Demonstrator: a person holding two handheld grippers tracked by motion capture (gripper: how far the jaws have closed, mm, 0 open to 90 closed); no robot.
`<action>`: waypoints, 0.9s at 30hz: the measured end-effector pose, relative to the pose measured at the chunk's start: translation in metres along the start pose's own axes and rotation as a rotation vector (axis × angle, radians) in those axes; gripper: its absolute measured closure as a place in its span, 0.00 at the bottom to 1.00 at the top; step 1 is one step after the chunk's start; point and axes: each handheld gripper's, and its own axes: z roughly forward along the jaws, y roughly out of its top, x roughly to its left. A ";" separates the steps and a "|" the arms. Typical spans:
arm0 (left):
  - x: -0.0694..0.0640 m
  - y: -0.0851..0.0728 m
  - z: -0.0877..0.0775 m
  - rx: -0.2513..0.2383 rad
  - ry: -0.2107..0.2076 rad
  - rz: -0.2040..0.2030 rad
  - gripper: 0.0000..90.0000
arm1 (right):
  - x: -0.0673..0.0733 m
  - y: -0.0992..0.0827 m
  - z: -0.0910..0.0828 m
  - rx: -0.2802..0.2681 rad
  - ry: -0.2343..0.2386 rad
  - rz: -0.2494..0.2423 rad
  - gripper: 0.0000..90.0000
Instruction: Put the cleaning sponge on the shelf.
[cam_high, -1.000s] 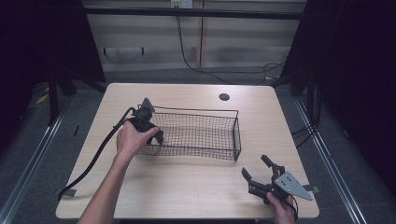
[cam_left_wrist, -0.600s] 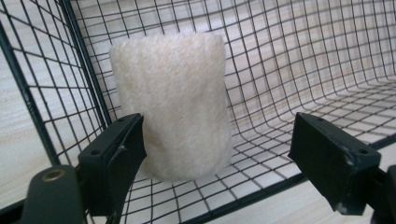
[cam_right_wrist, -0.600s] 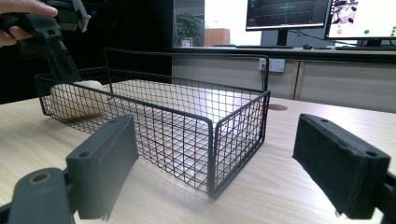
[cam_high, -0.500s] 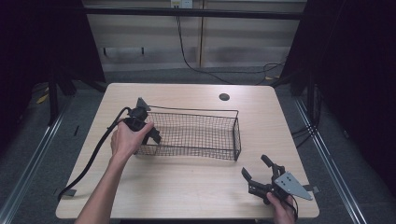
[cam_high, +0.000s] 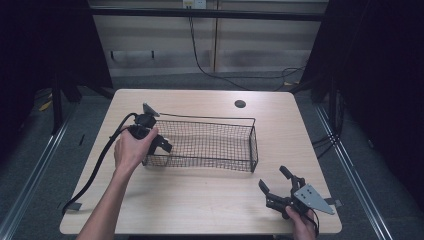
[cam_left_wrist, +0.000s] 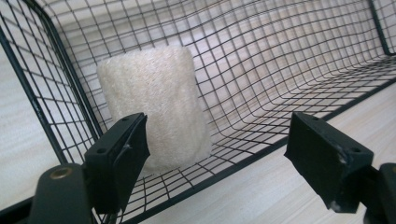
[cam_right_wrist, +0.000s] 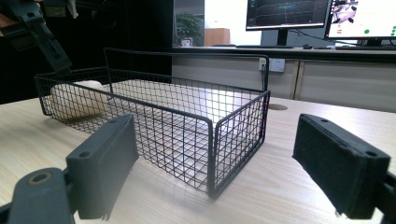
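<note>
a cream, coarse-fibred, block-shaped sponge (cam_left_wrist: 152, 109) stands upright inside the black wire-mesh basket (cam_high: 252, 145), at the end nearest the left gripper (cam_left_wrist: 217, 149); the jaws of that gripper stand wide apart just outside the mesh wall, holding nothing; the right gripper (cam_right_wrist: 229, 170), likewise spread and empty, rests near the light wooden table (cam_high: 200, 200) edge, well apart from the basket; the sponge is judged light, soft, compressible and not slippery; best pinched across its broad flat faces from above.

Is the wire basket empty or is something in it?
Not empty. A cream loofah sponge sits inside the wire basket, at the end by the left gripper.
</note>
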 end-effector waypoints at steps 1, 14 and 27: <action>-0.001 0.000 -0.002 -0.010 0.005 0.014 0.24 | 0.000 0.000 0.000 -0.001 -0.001 0.000 0.14; 0.001 -0.018 -0.018 -0.093 -0.082 0.087 0.21 | 0.000 0.000 0.000 -0.001 0.000 -0.001 0.14; 0.005 -0.044 -0.033 -0.169 -0.082 0.111 0.21 | 0.000 0.000 0.000 -0.002 -0.001 -0.001 0.14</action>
